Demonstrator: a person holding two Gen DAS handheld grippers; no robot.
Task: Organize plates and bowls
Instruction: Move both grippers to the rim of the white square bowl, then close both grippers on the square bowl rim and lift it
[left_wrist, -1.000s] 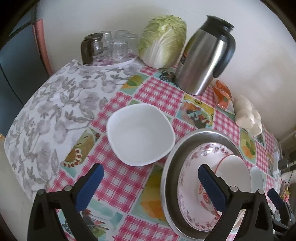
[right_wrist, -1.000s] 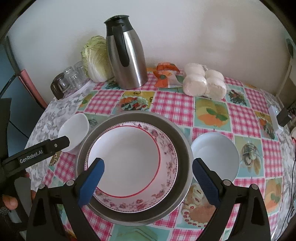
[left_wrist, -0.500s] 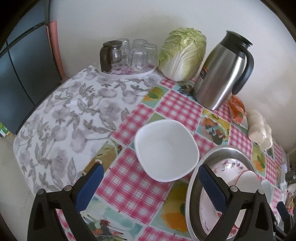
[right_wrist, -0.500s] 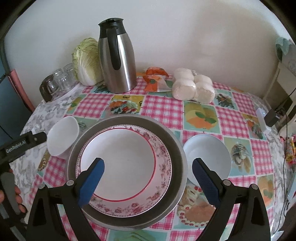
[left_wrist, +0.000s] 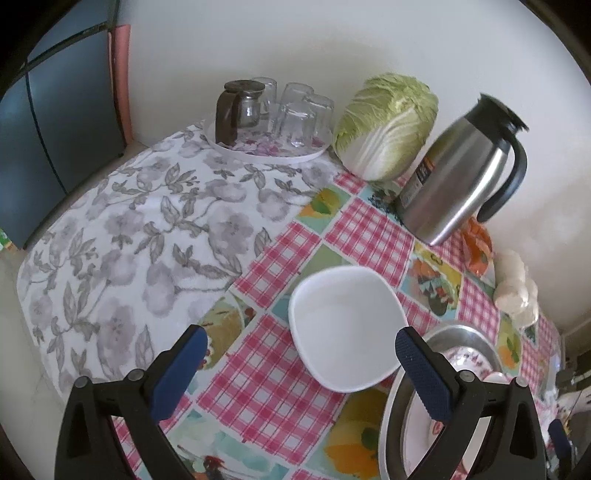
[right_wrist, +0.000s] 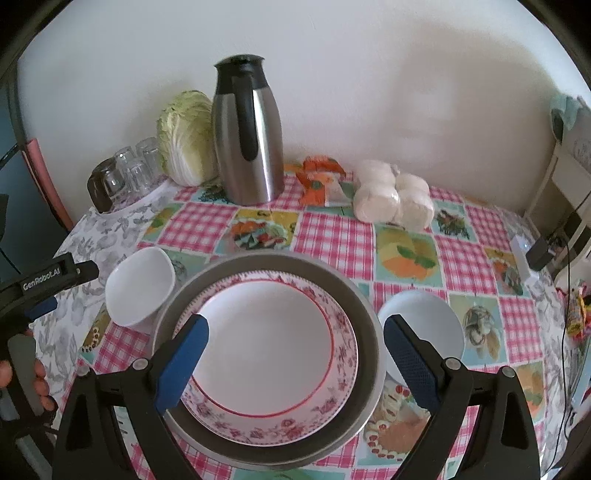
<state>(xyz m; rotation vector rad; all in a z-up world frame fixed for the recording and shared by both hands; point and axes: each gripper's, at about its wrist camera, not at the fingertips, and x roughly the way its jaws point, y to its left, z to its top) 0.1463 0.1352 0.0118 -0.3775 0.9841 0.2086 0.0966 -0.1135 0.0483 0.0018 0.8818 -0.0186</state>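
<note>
Your left gripper (left_wrist: 299, 345) has its fingers spread wide, holding nothing. It hangs above the table (left_wrist: 147, 221), near side of the square white bowl (left_wrist: 345, 326). That bowl sits on the pink check cloth, just left of the metal basin (right_wrist: 364, 314), rim close to the basin's edge; can't tell if they touch.

Your right gripper (right_wrist: 293, 336) is also spread wide and empty, hanging over the basin. Between its blue pads (right_wrist: 184, 354) you see the floral plate (right_wrist: 269, 354), lying flat inside the basin. In the left wrist view only the basin's left edge shows, low right, partly behind the gripper finger.

Round white bowl (right_wrist: 424, 326) sits on the table just right of the basin, upright, partly behind your right gripper's right finger.

Far side, along the wall, left to right: tray of upturned glasses (left_wrist: 291, 114) with a small glass jug (left_wrist: 240, 107), cabbage (left_wrist: 388, 125), steel flask (right_wrist: 247, 129), orange packet (right_wrist: 319, 181), bag of white buns (right_wrist: 393, 197). All well apart from the bowls.

Left part of the table has a grey floral cloth (left_wrist: 140, 229) over it. Your hand (right_wrist: 22, 380) on the left gripper's handle shows at the left edge of the right wrist view.
</note>
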